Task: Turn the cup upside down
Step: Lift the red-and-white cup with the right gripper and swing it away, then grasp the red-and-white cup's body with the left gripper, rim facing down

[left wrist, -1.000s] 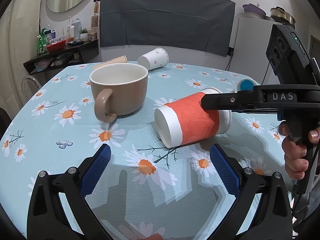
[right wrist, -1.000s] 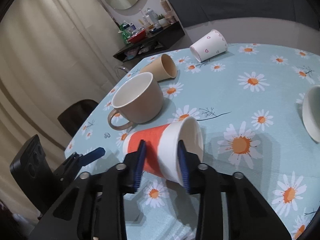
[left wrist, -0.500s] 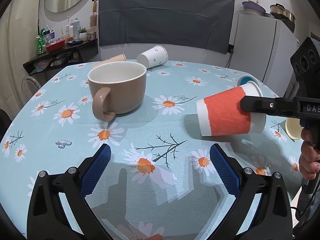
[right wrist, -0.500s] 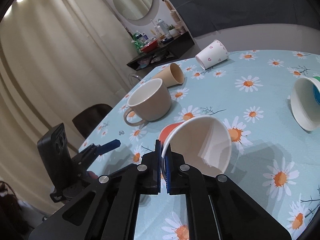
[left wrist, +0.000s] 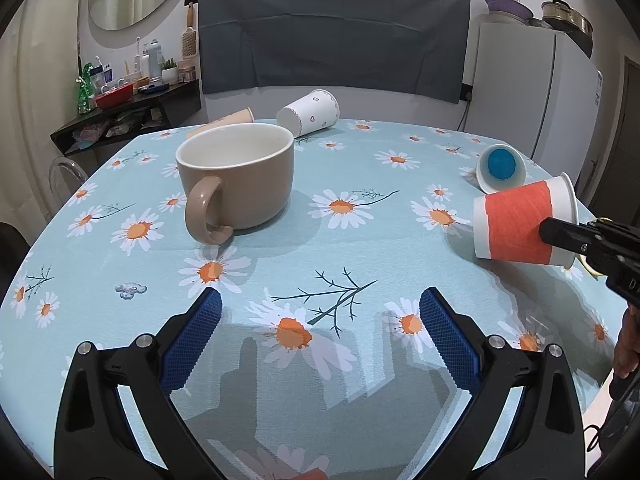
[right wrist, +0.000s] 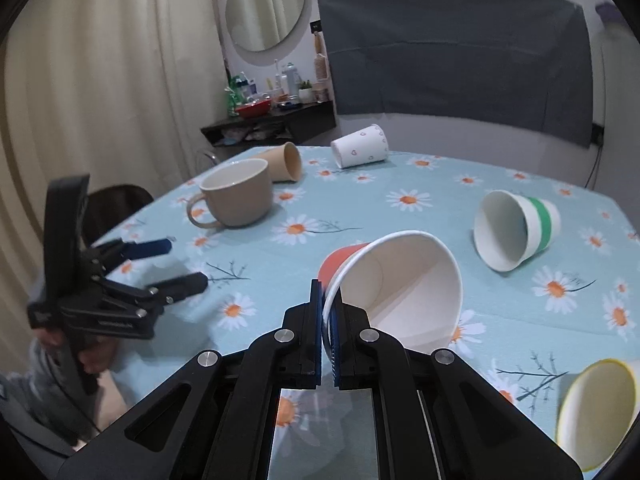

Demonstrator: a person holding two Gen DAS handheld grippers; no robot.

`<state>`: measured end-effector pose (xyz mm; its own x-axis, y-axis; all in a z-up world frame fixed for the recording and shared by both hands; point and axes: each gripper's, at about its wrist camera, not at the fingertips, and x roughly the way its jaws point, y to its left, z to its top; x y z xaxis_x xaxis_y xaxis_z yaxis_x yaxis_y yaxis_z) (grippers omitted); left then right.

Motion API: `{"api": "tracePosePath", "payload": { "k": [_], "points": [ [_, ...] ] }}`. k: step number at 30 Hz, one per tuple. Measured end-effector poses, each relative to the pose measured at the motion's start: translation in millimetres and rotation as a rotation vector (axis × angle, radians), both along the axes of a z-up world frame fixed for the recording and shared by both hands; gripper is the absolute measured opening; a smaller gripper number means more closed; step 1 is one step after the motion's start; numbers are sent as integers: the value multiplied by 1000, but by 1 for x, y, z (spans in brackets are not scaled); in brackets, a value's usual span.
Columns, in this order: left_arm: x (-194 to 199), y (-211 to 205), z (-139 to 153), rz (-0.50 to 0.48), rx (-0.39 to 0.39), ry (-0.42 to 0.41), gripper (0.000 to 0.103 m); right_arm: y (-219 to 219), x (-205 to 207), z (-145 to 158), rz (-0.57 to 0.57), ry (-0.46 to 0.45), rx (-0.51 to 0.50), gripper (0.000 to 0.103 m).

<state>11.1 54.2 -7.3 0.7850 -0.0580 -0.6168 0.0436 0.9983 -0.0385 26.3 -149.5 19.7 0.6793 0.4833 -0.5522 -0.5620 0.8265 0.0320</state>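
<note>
An orange and white paper cup is held on its side just above the daisy tablecloth at the right. My right gripper is shut on the cup's rim wall, and the cup's open mouth faces the right wrist camera. The right gripper also shows in the left wrist view. My left gripper is open and empty, low over the near part of the table; it also shows at the left of the right wrist view.
A beige mug stands upright left of centre. Paper cups lie on their sides: a white one with hearts, a tan one, a green-striped one and a yellow-rimmed one. The table's edge curves near left.
My right gripper has lifted the orange cup off the cloth and carried it to the right, away from the mug, turning its mouth toward the right wrist camera. The left gripper stayed open in place.
</note>
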Motion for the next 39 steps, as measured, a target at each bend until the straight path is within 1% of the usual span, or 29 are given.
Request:
{"api": "tracePosePath", "payload": {
  "k": [2, 4, 9, 13, 17, 18, 19, 20, 21, 22, 24, 25, 26, 28, 30, 31, 32, 36, 39],
  "points": [
    [0, -1, 0, 3, 10, 1, 97, 7, -3, -4, -6, -41, -62, 4],
    [0, -2, 0, 6, 18, -2, 97, 10, -2, -8, -6, -53, -82, 4],
    [-2, -2, 0, 12, 24, -6, 97, 9, 2, -10, -6, -17, -73, 4],
    [-2, -3, 0, 5, 23, 0, 97, 9, 7, -16, -20, 36, -70, 7],
    [0, -3, 0, 2, 19, 4, 97, 9, 6, -17, -14, 55, -62, 8],
    [0, -3, 0, 2, 19, 4, 97, 9, 6, -18, -16, 59, -64, 12],
    [0, -2, 0, 2, 18, 4, 97, 9, 5, -18, -17, 61, -64, 25],
    [0, -2, 0, 1, 18, 5, 97, 8, 4, -18, -19, 57, -66, 32],
    [0, -2, 0, 0, 18, 6, 97, 8, 2, -18, -21, 47, -68, 46],
    [1, -2, -1, -1, 18, 7, 97, 8, -1, -18, -19, 38, -74, 55],
    [2, -3, -1, -3, 21, 14, 97, 8, -4, -17, -4, 36, -80, 61],
    [4, -5, -1, 4, 30, 20, 97, 8, -6, -17, 0, 38, -85, 66],
    [5, -5, -2, 11, 39, 24, 97, 8, -7, -17, 1, 37, -91, 68],
    [7, -9, -2, 20, 63, 33, 97, 7, -10, -17, 5, 34, -99, 75],
    [7, -13, -2, 31, 93, 33, 97, 5, -14, -17, 6, 34, -103, 80],
    [6, -15, -1, 31, 90, 30, 97, 5, -16, -17, 5, 34, -107, 84],
    [6, -17, 0, 29, 79, 32, 97, 3, -17, -18, 1, 30, -114, 85],
    [13, -31, 6, 26, 67, 55, 97, -4, -25, -19, -13, 18, -137, 86],
    [20, -40, 16, 21, 21, 83, 97, -15, -29, -21, -22, 18, -138, 87]
  ]
}}
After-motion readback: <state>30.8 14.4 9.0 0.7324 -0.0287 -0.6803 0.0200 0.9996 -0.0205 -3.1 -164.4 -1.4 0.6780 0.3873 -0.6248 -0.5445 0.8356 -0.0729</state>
